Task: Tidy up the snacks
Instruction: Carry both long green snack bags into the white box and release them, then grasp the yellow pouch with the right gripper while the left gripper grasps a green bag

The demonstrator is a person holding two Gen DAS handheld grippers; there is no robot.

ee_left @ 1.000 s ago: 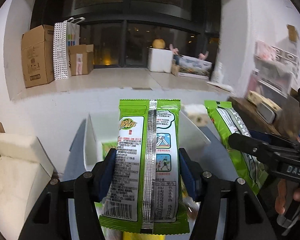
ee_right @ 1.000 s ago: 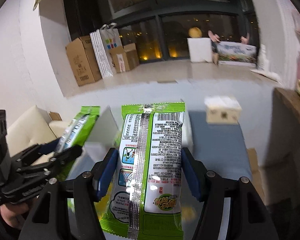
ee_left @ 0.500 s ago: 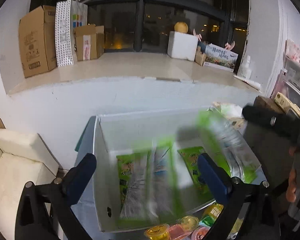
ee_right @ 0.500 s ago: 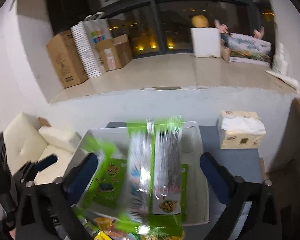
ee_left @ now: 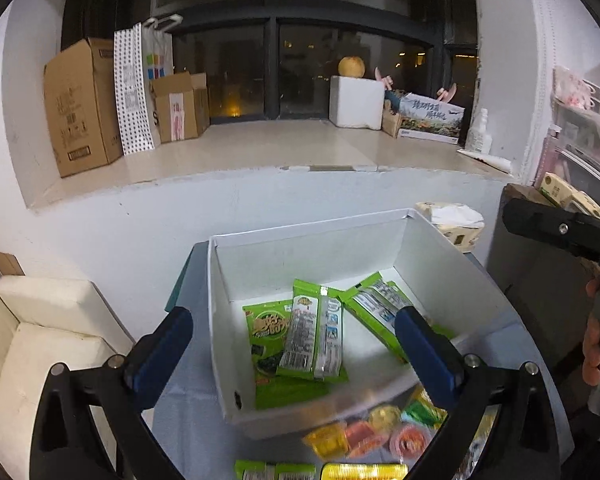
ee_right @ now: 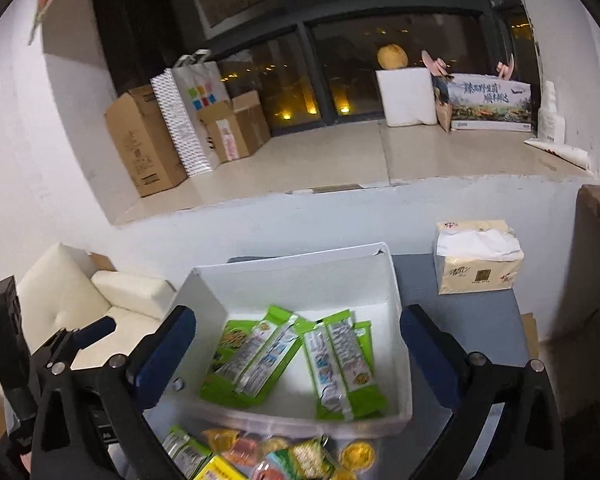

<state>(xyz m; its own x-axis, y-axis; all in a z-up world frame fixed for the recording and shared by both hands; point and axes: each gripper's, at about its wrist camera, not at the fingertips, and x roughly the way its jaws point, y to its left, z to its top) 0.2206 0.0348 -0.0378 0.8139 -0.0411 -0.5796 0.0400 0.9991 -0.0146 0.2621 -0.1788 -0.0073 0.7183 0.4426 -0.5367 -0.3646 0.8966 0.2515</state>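
Observation:
A white open box (ee_left: pixel 432 248) (ee_right: pixel 300 272) sits on the grey table and holds several green snack packets (ee_left: pixel 314 338) (ee_right: pixel 340 364). One packet lies printed-back up over a seaweed packet (ee_left: pixel 266 332). My left gripper (ee_left: pixel 296 352) is open and empty above the box's near side. My right gripper (ee_right: pixel 296 356) is open and empty above the same box. Loose jelly cups and packets (ee_left: pixel 364 432) (ee_right: pixel 284 456) lie on the table in front of the box. The right gripper's arm shows at the right of the left wrist view (ee_left: pixel 556 228).
A tissue pack (ee_right: pixel 476 260) (ee_left: pixel 452 220) stands on the table right of the box. A cream sofa (ee_left: pixel 40 340) (ee_right: pixel 92 292) is at the left. A wall with a window ledge holding cardboard boxes (ee_left: pixel 84 108) rises behind. A brown cabinet (ee_right: pixel 596 280) stands at the right.
Both grippers held a green packet upright a second ago. Both opened and the packets dropped into the white box. Both grippers now sit higher above the box.

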